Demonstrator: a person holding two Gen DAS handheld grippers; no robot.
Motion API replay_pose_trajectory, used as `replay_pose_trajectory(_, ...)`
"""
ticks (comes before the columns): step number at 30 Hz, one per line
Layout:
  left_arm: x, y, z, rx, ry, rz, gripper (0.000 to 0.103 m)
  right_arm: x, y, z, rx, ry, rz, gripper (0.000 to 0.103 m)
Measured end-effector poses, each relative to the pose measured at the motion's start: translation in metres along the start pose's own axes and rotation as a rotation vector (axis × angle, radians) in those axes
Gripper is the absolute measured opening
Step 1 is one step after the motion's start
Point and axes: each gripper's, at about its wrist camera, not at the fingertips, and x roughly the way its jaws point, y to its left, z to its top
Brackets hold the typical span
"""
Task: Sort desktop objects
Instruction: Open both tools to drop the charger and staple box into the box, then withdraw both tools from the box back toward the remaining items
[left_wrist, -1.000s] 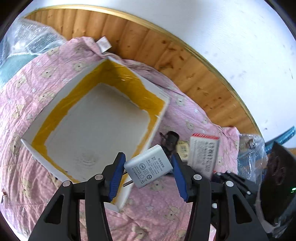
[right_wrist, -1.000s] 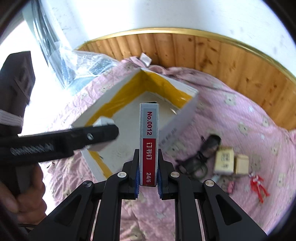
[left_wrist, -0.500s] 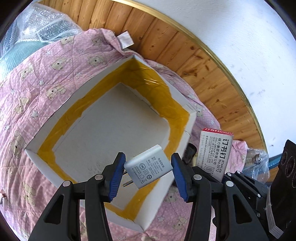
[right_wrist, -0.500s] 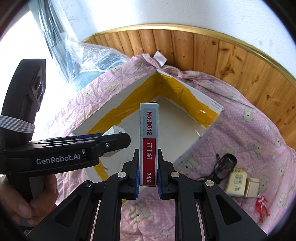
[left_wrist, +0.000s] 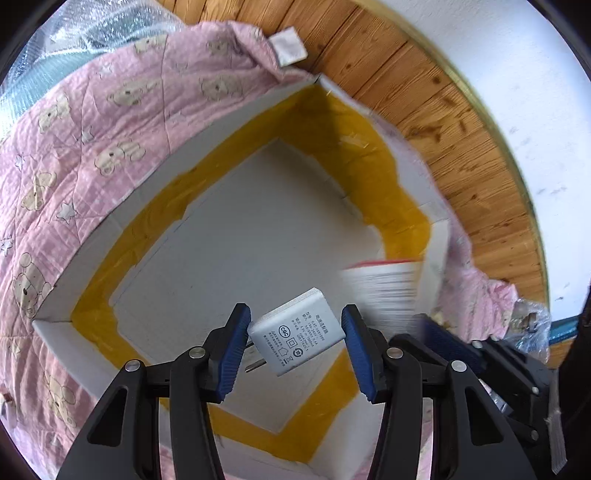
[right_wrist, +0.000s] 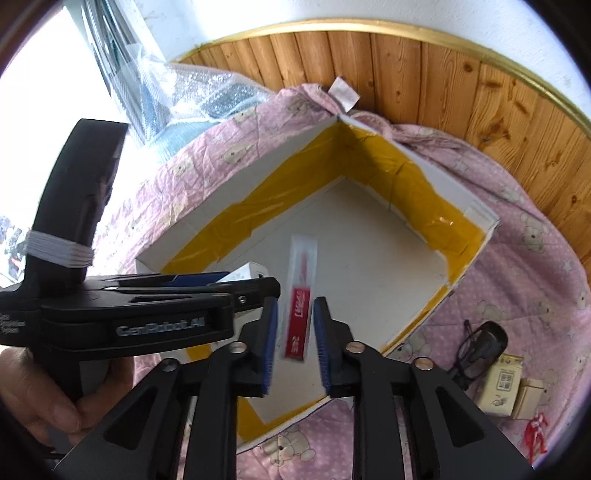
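Right wrist view, surroundings: a pink bear-print quilt (right_wrist: 524, 258) lies under an open white box (right_wrist: 480, 218) lined with yellow tape; a black cable (right_wrist: 484, 343), two small cartons (right_wrist: 502, 384) and a red figure (right_wrist: 537, 432) lie on the quilt to the right, outside the box.
In the way: the left gripper (right_wrist: 236, 284), held by a hand (right_wrist: 48, 398), crosses in from the left over the box.
Right gripper (right_wrist: 294, 343): fingers parted; the red-and-white staple box (right_wrist: 301, 306), blurred, sits between them touching neither pad, above the box floor.
Left gripper (left_wrist: 293, 339): fingers spread wide; the grey charger (left_wrist: 295, 332) lies tilted between the pads, over the box interior; contact unclear.
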Motion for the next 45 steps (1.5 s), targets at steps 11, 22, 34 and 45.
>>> replay_pose_trajectory(11, 0.015, 0.01, -0.006, -0.003, 0.056, 0.012, 0.059, 0.017, 0.004, -0.027, 0.025, 0.068, 0.041, 0.027)
replay_pose_trajectory(22, -0.002, -0.014, -0.013, 0.049, 0.048, 0.01, 0.061, -0.011, -0.001, -0.042, 0.077, 0.024, 0.055, 0.028)
replay_pose_trajectory(34, -0.019, -0.034, -0.032, 0.105, 0.043, 0.033, 0.061, -0.028, 0.012, -0.053, 0.08, -0.012, 0.088, 0.028)
replay_pose_trajectory(45, -0.045, -0.066, -0.055, 0.169, 0.008, 0.022, 0.061, -0.071, 0.001, -0.079, 0.139, -0.078, 0.082, 0.028)
